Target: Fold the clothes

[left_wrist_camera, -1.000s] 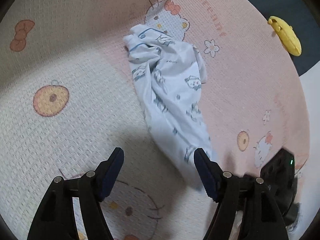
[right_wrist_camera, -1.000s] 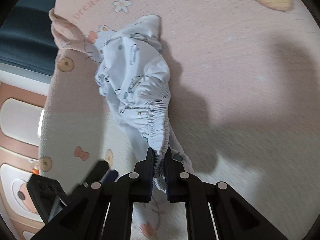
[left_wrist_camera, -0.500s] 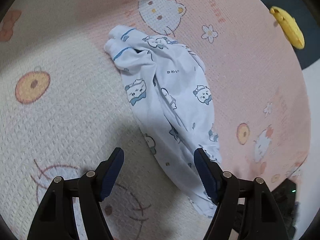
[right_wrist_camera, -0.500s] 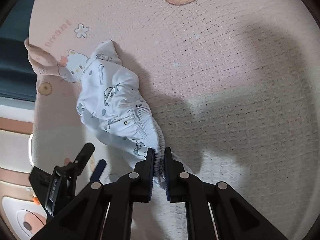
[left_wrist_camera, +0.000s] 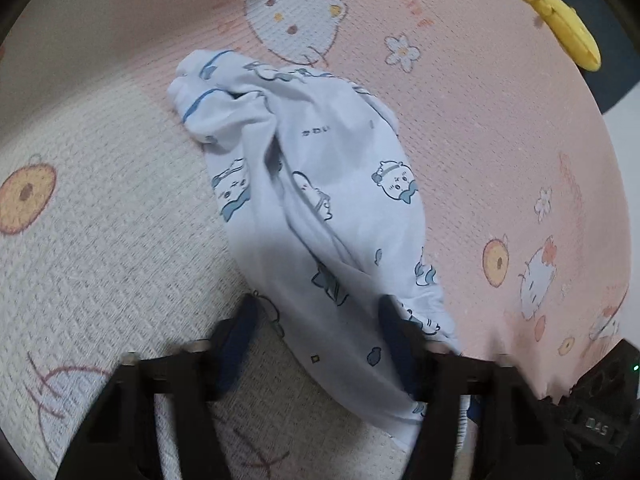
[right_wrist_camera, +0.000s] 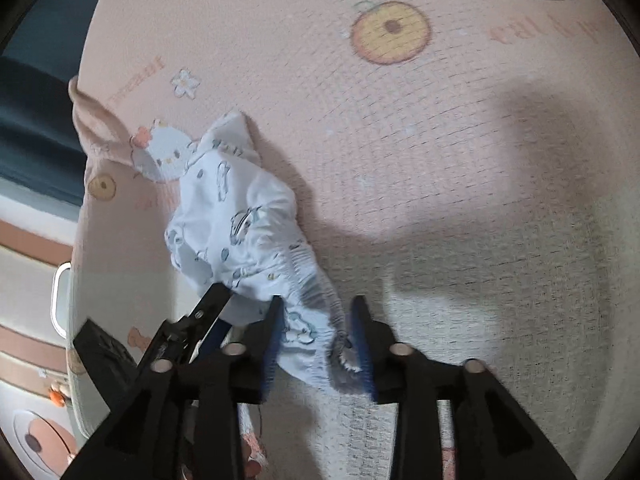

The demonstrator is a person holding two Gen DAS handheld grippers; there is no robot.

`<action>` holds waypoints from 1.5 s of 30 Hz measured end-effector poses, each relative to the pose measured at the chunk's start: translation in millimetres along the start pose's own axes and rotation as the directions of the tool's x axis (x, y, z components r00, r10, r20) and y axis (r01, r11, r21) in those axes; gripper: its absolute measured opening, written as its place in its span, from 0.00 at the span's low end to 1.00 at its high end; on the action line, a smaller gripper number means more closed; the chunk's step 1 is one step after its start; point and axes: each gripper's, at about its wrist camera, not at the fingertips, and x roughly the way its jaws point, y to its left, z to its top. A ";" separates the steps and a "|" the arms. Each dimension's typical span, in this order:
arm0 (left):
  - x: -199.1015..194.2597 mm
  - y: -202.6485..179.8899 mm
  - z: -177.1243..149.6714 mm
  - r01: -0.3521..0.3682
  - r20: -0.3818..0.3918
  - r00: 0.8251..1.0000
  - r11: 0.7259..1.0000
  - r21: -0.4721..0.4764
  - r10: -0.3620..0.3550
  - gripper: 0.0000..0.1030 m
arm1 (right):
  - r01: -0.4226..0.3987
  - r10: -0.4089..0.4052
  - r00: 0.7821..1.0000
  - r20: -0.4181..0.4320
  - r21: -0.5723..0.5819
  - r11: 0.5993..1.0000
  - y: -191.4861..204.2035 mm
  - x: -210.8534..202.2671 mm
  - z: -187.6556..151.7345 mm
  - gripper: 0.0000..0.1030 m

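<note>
White children's pants with blue cartoon prints (left_wrist_camera: 320, 208) lie crumpled in a long strip on the pink and cream patterned blanket (left_wrist_camera: 480, 128). My left gripper (left_wrist_camera: 316, 332) is open, its jaws either side of the near end of the pants. In the right wrist view the pants (right_wrist_camera: 240, 220) run away from me, and the elastic waistband (right_wrist_camera: 316, 312) lies between the jaws of my right gripper (right_wrist_camera: 318, 340), which is open. The left gripper's finger (right_wrist_camera: 212, 304) shows beside the cloth at the left.
A yellow toy (left_wrist_camera: 564, 28) lies on dark flooring beyond the blanket's far right edge. The blanket's edge is bunched into a fold (right_wrist_camera: 100, 128) at the left. A patterned floor mat (right_wrist_camera: 28, 320) lies beyond the blanket.
My right gripper has opened and let go of the waistband, which now lies on the blanket. My left gripper has moved forward over the near end of the pants.
</note>
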 end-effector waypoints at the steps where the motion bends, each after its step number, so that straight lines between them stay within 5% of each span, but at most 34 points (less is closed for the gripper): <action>1: 3.4 -1.5 0.4 -0.017 -0.009 1.000 1.000 0.018 0.017 0.15 | 0.004 -0.004 1.000 -0.009 -0.009 1.000 0.7 1.7 -2.0 0.43; 12: -3.5 -9.0 -3.3 0.022 0.016 1.000 0.998 0.061 -0.023 0.03 | -0.004 0.002 0.999 -0.044 -0.048 0.999 -9.0 3.3 -14.9 0.42; 14: -6.6 -14.1 -4.8 0.027 0.019 0.999 0.996 0.082 -0.028 0.03 | 0.022 -0.026 0.998 -0.054 -0.077 0.997 -6.3 6.5 -17.2 0.22; 17: -7.1 -22.5 -5.3 0.032 0.011 0.999 0.994 0.102 -0.033 0.02 | 0.043 -0.049 0.997 -0.065 -0.088 0.995 -7.8 6.4 -19.3 0.11; 29: -46.9 -46.5 -8.5 0.055 0.020 0.998 0.980 0.191 -0.060 0.02 | 0.089 -0.086 0.995 0.053 -0.070 0.994 -24.9 -67.5 -43.2 0.08; 34: -40.6 -34.0 -3.6 0.155 -0.020 0.988 0.986 0.060 -0.154 0.03 | 0.136 -0.138 0.988 0.075 0.027 0.990 -64.2 -94.0 -52.8 0.08; 38: -37.0 -13.1 -9.6 0.261 -0.099 0.958 0.962 -0.077 -0.268 0.04 | 0.165 -0.171 0.983 0.068 0.090 0.982 -91.2 -99.7 -49.4 0.08; 45: -20.9 7.8 -28.5 0.170 -0.210 0.957 0.973 -0.158 -0.202 0.05 | 0.137 -0.148 0.986 0.083 0.120 0.983 -99.7 -97.4 -45.9 0.17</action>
